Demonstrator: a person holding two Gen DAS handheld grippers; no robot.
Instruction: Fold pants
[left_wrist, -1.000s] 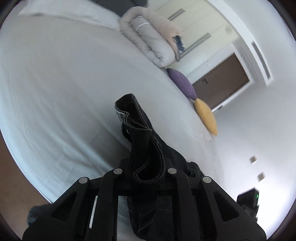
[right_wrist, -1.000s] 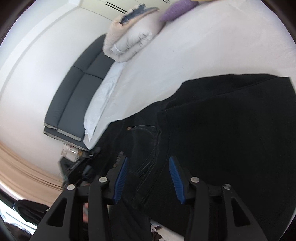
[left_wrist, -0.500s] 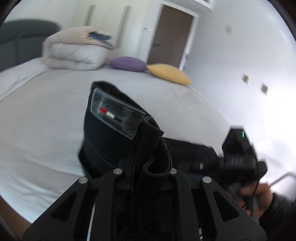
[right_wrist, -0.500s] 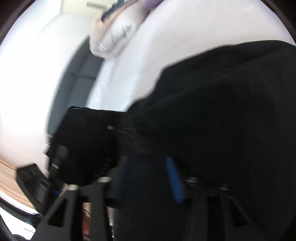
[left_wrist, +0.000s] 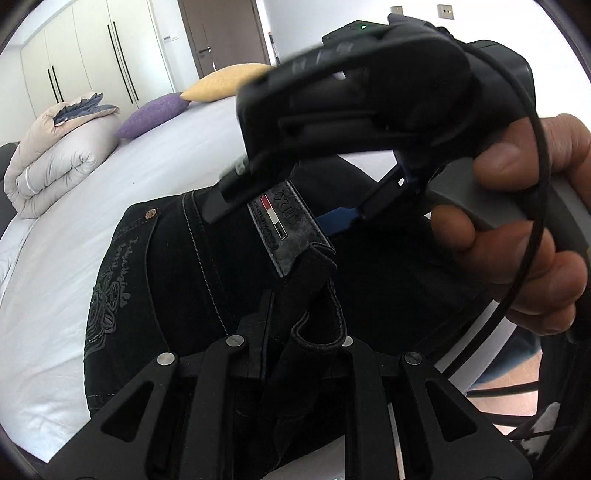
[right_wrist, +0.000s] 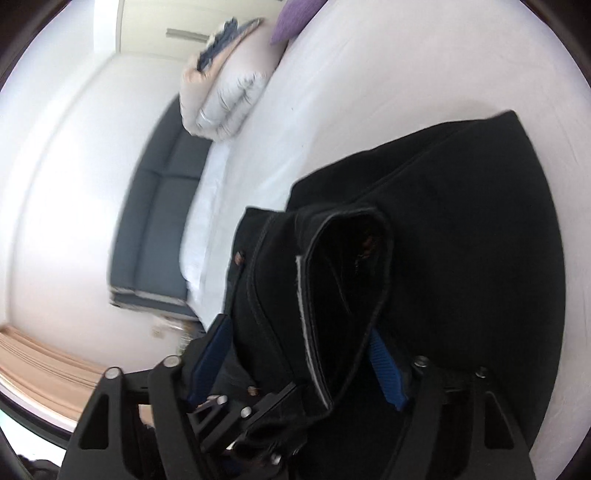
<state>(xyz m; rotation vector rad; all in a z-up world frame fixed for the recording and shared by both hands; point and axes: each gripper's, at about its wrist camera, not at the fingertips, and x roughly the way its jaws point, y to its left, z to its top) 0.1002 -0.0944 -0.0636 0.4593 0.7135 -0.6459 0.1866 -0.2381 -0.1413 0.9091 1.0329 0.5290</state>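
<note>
The black jeans (left_wrist: 155, 280) lie on the white bed (left_wrist: 155, 170), with their waistband lifted. My left gripper (left_wrist: 295, 347) is shut on a fold of the waistband, just below the grey leather label (left_wrist: 284, 229). In the left wrist view my right gripper (left_wrist: 314, 206) hovers over that label, held in a hand; one blue pad (left_wrist: 341, 218) shows. In the right wrist view my right gripper (right_wrist: 299, 354) straddles the bunched waistband (right_wrist: 343, 273), jaws wide apart with blue pads (right_wrist: 384, 369) on either side. The rest of the jeans (right_wrist: 472, 236) spread beyond.
A rolled beige duvet (left_wrist: 55, 155), a purple cushion (left_wrist: 153, 114) and a yellow cushion (left_wrist: 225, 81) lie at the far end of the bed. A grey sofa (right_wrist: 162, 206) stands beside the bed. Wardrobes and a brown door are behind.
My left gripper has swung round with the waistband, and the label now faces up. My right gripper has come in close over the waistband and now straddles it.
</note>
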